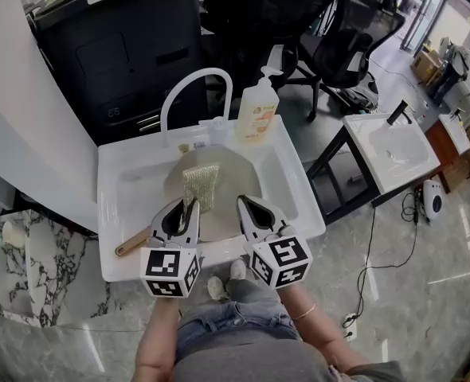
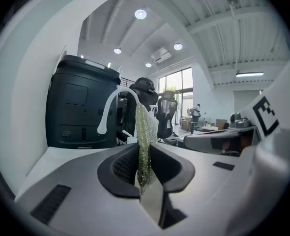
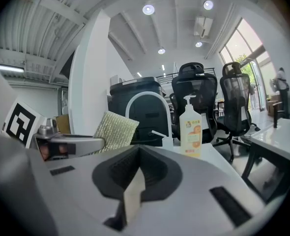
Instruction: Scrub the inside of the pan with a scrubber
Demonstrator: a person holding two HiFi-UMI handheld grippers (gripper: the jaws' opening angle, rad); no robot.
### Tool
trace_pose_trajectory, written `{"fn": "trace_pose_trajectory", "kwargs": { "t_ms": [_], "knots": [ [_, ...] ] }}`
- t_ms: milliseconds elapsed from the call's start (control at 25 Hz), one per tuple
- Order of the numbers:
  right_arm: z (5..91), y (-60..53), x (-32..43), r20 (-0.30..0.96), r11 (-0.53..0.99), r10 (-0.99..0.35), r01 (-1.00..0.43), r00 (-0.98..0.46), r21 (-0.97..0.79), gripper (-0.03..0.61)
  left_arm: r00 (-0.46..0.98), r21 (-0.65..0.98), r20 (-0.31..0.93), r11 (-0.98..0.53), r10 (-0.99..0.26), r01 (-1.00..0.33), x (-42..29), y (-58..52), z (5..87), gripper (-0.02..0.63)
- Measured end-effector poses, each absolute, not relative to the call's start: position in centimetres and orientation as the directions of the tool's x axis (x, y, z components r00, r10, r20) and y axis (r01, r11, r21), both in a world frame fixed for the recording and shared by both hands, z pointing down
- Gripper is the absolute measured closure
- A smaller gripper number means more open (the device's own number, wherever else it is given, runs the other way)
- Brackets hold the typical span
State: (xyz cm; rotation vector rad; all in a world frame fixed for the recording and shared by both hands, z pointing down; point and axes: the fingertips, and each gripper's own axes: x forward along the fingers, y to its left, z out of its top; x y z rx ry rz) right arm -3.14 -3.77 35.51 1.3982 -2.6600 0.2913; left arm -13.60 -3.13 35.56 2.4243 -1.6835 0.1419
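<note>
While the white sink (image 1: 107, 165) fills the middle of the scene, the grey pan (image 1: 236, 173) lies inside it, its wooden handle pointing near-left. A soap bottle (image 1: 257, 114) stands on the far rim, right of the faucet (image 1: 189, 82). The left gripper (image 1: 189, 205) pinches the mesh scrubber (image 1: 201, 185) upright over the pan. Just to its right, the right gripper (image 1: 241, 204) is closed and empty.

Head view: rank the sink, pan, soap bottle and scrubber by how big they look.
1. Sink
2. Pan
3. Soap bottle
4. Scrubber, clamped in the left gripper

The last two look close in size, and the scrubber seems to be held up nearer the camera, so their order is unsure.
</note>
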Motion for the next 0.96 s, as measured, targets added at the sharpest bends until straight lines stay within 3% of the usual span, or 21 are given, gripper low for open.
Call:
{"fn": "trace_pose_trajectory", "kwargs": {
  "t_ms": [960],
  "knots": [
    [35.9,-5.5,-3.4,0.183,0.587,-0.786,-0.806,-0.590,-0.077,0.571,0.333,0.112,0.172,-0.317,-0.927,-0.942,-13.3,-4.8,36.1,0.543]
  ]
}}
